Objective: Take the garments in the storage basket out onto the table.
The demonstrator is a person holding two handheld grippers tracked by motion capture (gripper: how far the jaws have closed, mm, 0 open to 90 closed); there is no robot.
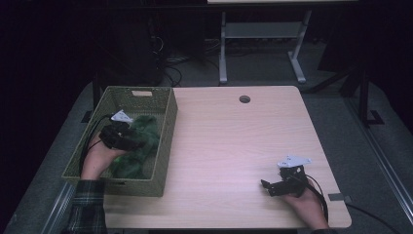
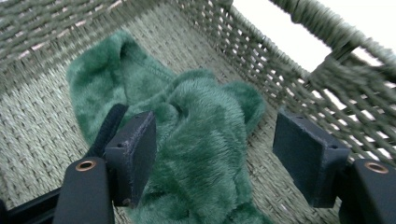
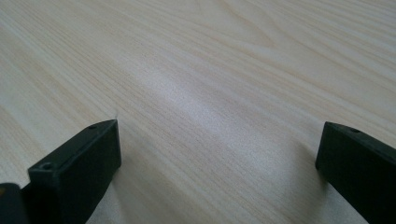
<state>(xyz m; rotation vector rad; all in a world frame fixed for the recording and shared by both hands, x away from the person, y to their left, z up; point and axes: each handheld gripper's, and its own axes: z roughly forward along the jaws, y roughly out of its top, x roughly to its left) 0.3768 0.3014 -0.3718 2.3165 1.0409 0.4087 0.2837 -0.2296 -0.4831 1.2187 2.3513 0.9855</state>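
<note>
a: how many things are in the basket?

b: one, a green plush cloth (image 2: 187,140), crumpled on the floor of the one woven basket (image 1: 165,141) at the table's left edge.

a: and the tongs?

b: two. the left gripper (image 2: 215,154) is down inside the basket with its jaws spread; the fur lies between them and brushes one pad, the other stands clear, so nothing is clamped.

a: the other one?

b: the right gripper (image 3: 219,158) rests low over the bare wooden table (image 1: 234,141), released, nothing between its jaws, well apart from the basket.

overhead forward-down, two close tongs-mounted views
</note>
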